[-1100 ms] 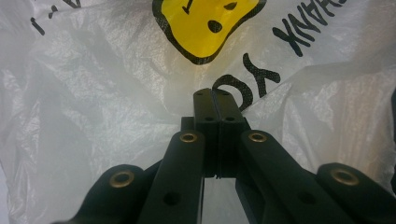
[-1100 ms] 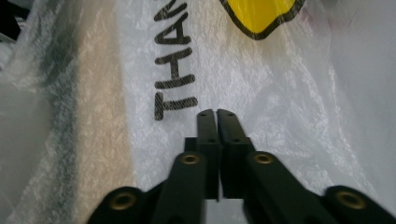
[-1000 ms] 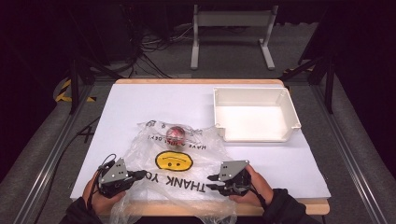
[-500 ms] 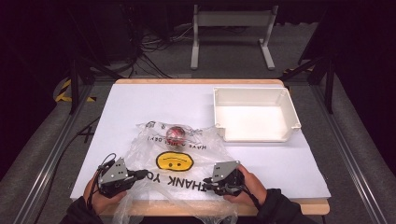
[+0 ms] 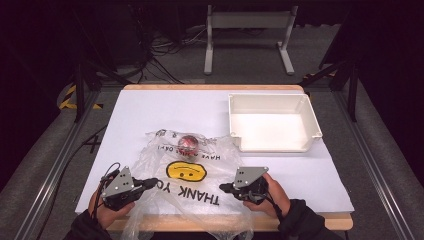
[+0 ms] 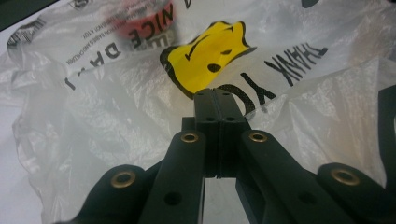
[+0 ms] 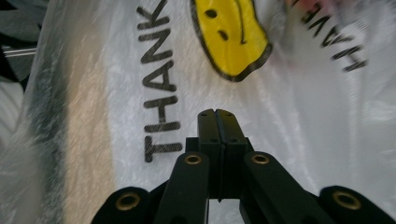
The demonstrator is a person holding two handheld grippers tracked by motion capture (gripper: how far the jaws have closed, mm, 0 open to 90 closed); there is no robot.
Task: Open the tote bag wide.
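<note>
A clear plastic bag (image 5: 185,172) printed with a yellow smiley lies on the white table (image 5: 150,110), left of a white tray (image 5: 272,122). At the bag's left edge, the left gripper (image 5: 150,182) remains pinched flat on the plastic. At its right edge, the right gripper (image 5: 224,188) has shifted in from the right, its jaws having just closed tight onto the film.

Empty white plastic bin (image 5: 272,126) sits near the table's (image 5: 150,107) far right corner, white sheet covering the tabletop; grey metal stand (image 5: 247,35) on floor beyond far edge.
</note>
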